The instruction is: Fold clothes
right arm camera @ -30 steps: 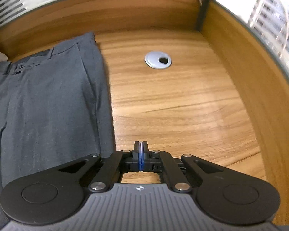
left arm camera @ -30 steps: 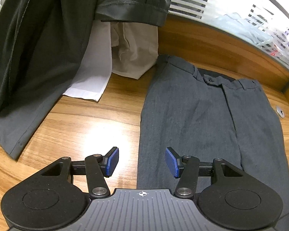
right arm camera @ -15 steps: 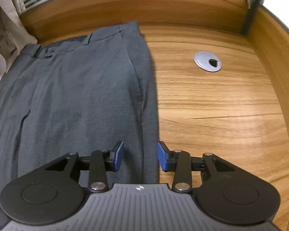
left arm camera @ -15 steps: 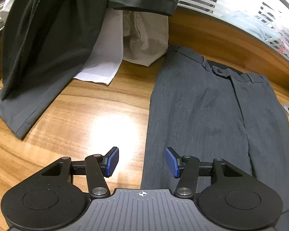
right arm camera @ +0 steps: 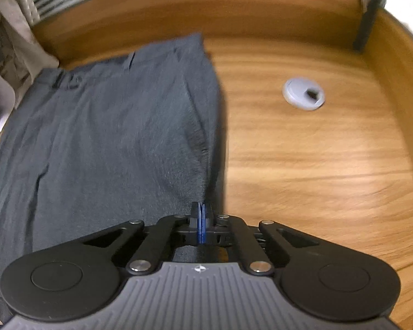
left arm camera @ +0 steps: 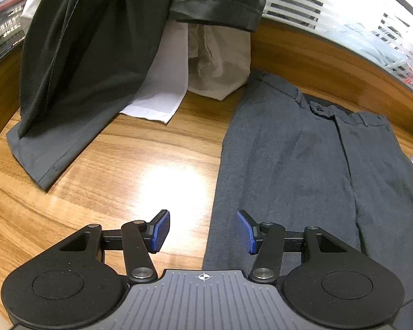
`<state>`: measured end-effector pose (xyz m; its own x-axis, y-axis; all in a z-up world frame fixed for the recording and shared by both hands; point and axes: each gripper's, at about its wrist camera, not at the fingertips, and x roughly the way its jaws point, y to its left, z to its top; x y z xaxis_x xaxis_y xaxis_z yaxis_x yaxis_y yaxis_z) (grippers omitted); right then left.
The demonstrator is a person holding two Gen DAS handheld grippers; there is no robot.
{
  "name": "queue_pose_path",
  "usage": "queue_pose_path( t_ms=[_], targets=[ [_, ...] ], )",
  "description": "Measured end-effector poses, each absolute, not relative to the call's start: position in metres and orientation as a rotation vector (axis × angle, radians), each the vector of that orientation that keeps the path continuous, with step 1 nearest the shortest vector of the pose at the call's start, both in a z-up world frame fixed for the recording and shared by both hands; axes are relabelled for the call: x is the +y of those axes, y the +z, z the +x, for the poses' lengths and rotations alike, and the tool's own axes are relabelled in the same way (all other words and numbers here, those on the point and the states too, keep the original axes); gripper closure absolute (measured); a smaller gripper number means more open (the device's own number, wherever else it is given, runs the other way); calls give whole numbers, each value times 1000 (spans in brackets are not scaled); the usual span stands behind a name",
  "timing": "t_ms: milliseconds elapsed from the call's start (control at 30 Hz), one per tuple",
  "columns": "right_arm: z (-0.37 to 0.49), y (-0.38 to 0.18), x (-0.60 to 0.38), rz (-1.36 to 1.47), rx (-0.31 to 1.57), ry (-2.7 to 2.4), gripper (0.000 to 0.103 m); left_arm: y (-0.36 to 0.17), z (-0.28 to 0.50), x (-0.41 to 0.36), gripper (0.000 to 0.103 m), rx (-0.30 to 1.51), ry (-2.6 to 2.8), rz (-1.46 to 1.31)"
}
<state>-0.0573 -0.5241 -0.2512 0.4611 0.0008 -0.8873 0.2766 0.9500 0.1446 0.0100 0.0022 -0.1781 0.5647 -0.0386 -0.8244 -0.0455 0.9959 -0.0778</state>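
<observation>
Left wrist view: grey trousers are laid flat and unfolded on the wooden desk, waistband toward the back wall, fly and button visible. No fold is seen yet, so the task is judged to be at its very start; all folds remain. The left gripper is held with fingers spread wide, nothing between them, just above the trousers' left edge. In the right wrist view the right gripper is seen with pads pressed together at the trousers' right side seam; whether fabric is pinched cannot be told, as the frame is blurred. Further out, dark hanging garments, a white cloth and a beige one are seen at the back left, a cable grommet to the right.
</observation>
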Motion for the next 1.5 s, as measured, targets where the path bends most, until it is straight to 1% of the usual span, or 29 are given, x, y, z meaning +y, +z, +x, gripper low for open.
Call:
queue_pose_path(
  t_ms=[67, 233, 333, 367, 400, 433, 500, 533, 600, 700, 767, 933, 967, 1000, 1033, 1067, 1167, 1233, 1267, 1300, 1333, 1367, 1500],
  targets=[
    [-61, -246, -536, 310, 1066, -212, 103, -178, 12, -1, 47, 970, 0, -89],
    [-55, -262, -545, 286, 1124, -214, 101, -185, 22, -7, 47, 985, 1, -81],
    [-48, -254, -551, 279, 1103, -211, 90, -185, 30, -8, 47, 983, 13, -93],
    [-44, -249, -554, 286, 1087, -214, 81, -185, 34, -8, 47, 977, 17, -101],
    [-38, -245, -557, 293, 1070, -215, 75, -184, 39, -8, 47, 972, 21, -107],
    [-32, -241, -560, 299, 1053, -215, 73, -183, 44, -8, 47, 967, 23, -110],
    [-17, -233, -566, 312, 1021, -212, 63, -184, 55, -10, 46, 963, 29, -122],
    [-6, -231, -569, 319, 1010, -209, 61, -184, 61, -11, 46, 961, 33, -127],
    [16, -229, -574, 346, 997, -218, 49, -186, 73, -13, 46, 958, 40, -136],
    [51, -232, -580, 344, 987, -193, 39, -189, 88, -21, 45, 960, 38, -137],
    [73, -236, -581, 330, 973, -178, 34, -192, 97, -26, 45, 964, 34, -134],
    [123, -254, -580, 274, 1004, -134, 34, -195, 107, -37, 45, 970, 23, -119],
    [131, -258, -582, 275, 1008, -121, 43, -194, 106, -39, 45, 967, 23, -115],
    [137, -262, -583, 268, 1021, -121, 74, -193, 106, -40, 45, 963, 24, -111],
    [142, -267, -585, 259, 1037, -128, 85, -192, 105, -41, 45, 959, 24, -108],
    [148, -271, -586, 249, 1053, -135, 89, -191, 104, -40, 45, 956, 27, -103],
    [151, -281, -590, 245, 1067, -156, 88, -188, 102, -33, 45, 953, 36, -96],
    [147, -279, -587, 216, 1051, -159, 86, -186, 102, -26, 45, 953, 40, -98],
    [143, -274, -585, 205, 1030, -163, 79, -185, 102, -22, 45, 953, 40, -100],
    [137, -267, -582, 196, 1004, -168, 68, -183, 102, -18, 45, 950, 36, -99],
    [131, -260, -580, 192, 977, -171, 64, -181, 103, -14, 45, 947, 31, -99],
    [124, -251, -578, 198, 946, -169, 60, -178, 103, -10, 45, 942, 25, -97],
    [91, -212, -568, 220, 827, -159, 56, -165, 109, 4, 45, 908, -28, -83]
  ],
)
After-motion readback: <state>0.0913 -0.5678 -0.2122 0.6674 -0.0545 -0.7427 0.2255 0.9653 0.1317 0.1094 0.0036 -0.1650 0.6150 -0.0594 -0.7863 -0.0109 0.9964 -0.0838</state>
